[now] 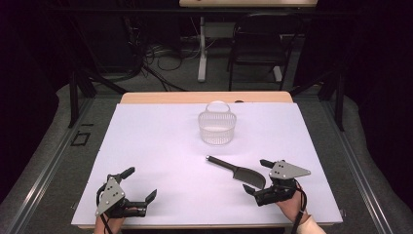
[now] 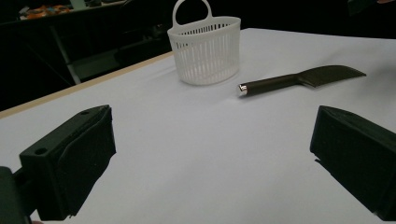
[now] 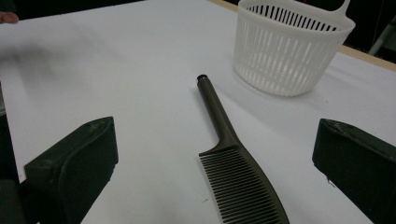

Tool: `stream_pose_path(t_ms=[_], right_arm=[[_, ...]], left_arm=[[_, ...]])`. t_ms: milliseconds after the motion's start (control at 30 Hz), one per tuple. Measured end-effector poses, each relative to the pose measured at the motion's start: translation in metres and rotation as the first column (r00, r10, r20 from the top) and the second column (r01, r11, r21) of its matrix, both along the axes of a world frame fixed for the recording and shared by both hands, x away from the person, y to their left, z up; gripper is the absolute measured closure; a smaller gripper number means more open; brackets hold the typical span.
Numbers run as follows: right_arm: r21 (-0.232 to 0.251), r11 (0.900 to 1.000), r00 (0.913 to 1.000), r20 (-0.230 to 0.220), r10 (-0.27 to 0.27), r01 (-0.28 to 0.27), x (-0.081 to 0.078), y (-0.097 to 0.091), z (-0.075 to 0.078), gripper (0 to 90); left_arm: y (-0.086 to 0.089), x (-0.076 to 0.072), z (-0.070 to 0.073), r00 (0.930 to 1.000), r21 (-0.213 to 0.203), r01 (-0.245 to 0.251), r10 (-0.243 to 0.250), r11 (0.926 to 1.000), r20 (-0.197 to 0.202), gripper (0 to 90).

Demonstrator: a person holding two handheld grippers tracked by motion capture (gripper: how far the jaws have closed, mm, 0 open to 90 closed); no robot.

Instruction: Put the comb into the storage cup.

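A dark comb (image 1: 238, 171) (image 2: 299, 79) (image 3: 231, 158) with a long handle lies flat on the white table cover, handle pointing toward the basket. A white slotted plastic basket (image 1: 217, 126) (image 2: 205, 44) (image 3: 289, 46) with a loop handle stands upright behind it. My right gripper (image 1: 259, 176) (image 3: 210, 163) is open just at the comb's toothed end, its jaws wide to either side of the teeth without touching. My left gripper (image 1: 141, 183) (image 2: 210, 158) is open near the front left of the table, nothing between its jaws.
The white cover (image 1: 160, 146) spans most of the wooden table (image 1: 195, 97). Beyond the far edge stand a black chair (image 1: 258, 44) and a white table leg (image 1: 201, 48) with cables on the floor. Black stands flank the table.
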State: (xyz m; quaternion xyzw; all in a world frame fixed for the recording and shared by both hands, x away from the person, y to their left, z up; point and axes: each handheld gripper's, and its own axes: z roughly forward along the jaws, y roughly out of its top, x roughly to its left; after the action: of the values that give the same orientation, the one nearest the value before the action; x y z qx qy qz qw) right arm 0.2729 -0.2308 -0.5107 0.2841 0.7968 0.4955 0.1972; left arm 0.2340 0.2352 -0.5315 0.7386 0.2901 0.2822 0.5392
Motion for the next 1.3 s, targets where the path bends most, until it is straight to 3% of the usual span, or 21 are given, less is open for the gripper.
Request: stream_pose_path(t_ms=[367, 700, 1300], right_arm=[[-0.044, 0.9988, 0.9963, -0.084, 0.016, -0.020, 0.027, 0.015, 0.005, 0.0], [-0.094, 0.9943, 0.9931, -0.110, 0.039, -0.049, 0.044, 0.033, 0.009, 0.0], [-0.110, 0.9917, 0.9876, -0.148, 0.051, -0.067, 0.067, 0.055, 0.011, 0.0]], left_arm=[[-0.003, 0.001, 0.001, 0.9999, -0.004, 0.012, -0.012, 0.9999, 0.013, 0.1], [0.000, 0.001, 0.000, 1.0000, -0.002, 0.005, -0.005, 1.0000, 0.006, 0.0], [0.001, 0.001, 0.000, 0.9999, 0.004, -0.011, 0.011, 0.9999, 0.002, 0.0]])
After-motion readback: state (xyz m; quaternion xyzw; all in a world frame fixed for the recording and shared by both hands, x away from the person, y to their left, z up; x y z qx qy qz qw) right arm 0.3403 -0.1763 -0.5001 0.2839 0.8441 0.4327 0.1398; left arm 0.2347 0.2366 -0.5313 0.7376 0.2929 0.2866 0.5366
